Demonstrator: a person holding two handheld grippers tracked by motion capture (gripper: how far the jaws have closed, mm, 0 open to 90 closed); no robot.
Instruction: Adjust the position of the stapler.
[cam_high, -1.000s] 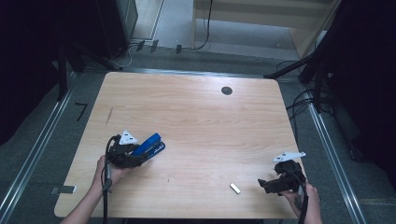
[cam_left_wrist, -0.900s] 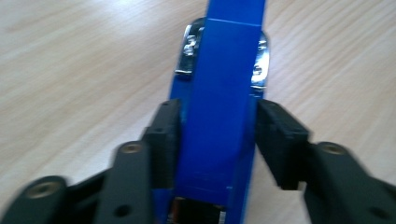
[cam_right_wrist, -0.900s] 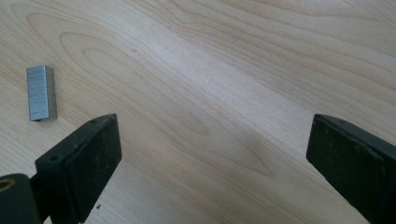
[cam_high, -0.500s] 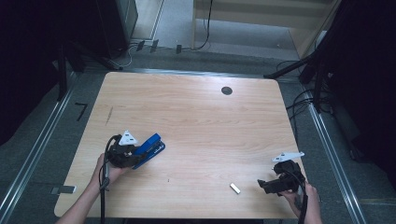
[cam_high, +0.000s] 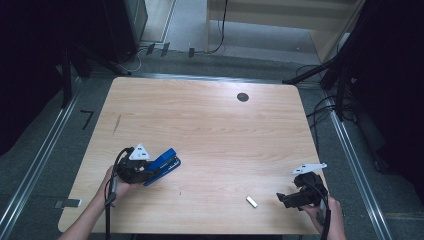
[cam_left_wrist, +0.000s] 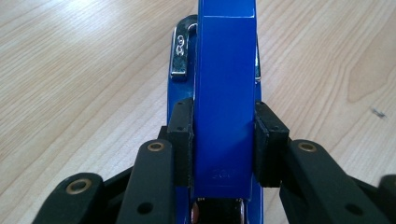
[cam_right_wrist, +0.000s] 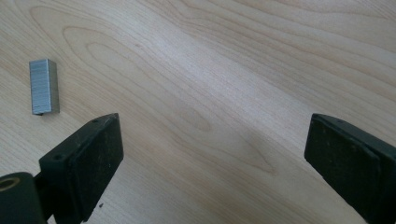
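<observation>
blue plastic and bright metal make up the long stapler (cam_left_wrist: 225, 93) clamped in the left gripper (cam_high: 145, 171). in the left gripper view both black pads (cam_left_wrist: 181, 135) press flat against the stapler's sides near its rear end, and its nose runs straight ahead of the jaws, over the pale wooden table (cam_high: 210, 130). those jaws have just been closing, with the stapler between them, and they now pinch it firmly. in the high view the gripper sits near the table's front left corner, a little in from the left edge, held by the person's left hand (cam_high: 116, 181), and the stapler (cam_high: 163, 164) points away from it toward the middle of the table, slanting up and to the right. whether the stapler's base rests on the wood or hangs just above it cannot be told.

further right, close to the front edge, lies a small grey metal block of staples (cam_high: 251, 201), alone on the wood, apart from both grippers.

at the front right corner the right gripper (cam_high: 290, 199) is held low by the person's right hand (cam_high: 327, 212), pointing left toward the staples. in the right gripper view its two black jaws stand wide apart with only bare wood between them, and the block of staples (cam_right_wrist: 44, 87) lies beyond and outside one of the jaws, touching neither pad.
</observation>
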